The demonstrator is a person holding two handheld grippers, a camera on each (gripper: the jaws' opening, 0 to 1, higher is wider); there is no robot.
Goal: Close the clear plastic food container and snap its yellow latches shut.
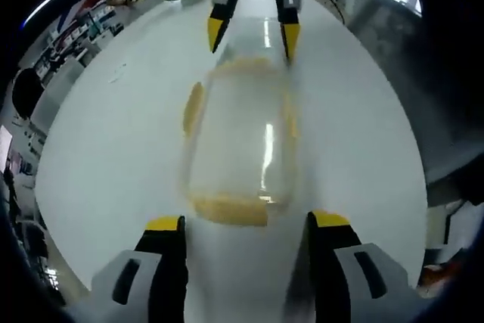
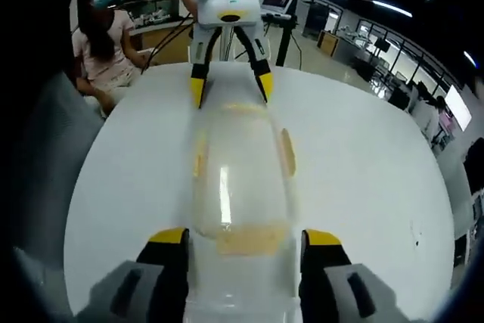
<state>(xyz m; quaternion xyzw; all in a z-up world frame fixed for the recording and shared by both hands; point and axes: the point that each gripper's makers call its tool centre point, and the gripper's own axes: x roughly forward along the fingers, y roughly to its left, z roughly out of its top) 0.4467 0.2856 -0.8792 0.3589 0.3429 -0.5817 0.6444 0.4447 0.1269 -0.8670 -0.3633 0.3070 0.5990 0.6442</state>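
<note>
Clear plastic food container point(image 1: 238, 141) between two open tools on the white round table point(image 1: 106, 156)

Likely light, slick, thin-walled; left tool point(image 1: 248, 225) and right tool point(image 2: 243, 240) empty, jaws spread; press lid, pinch the yellow latches point(image 1: 227, 209) at ends.

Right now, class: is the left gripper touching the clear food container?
Cannot tell. In the left gripper view, the left gripper has open jaws flanking the container's near yellow latch; the jaw tips sit beside it, but no contact or gap shows plainly.
</note>
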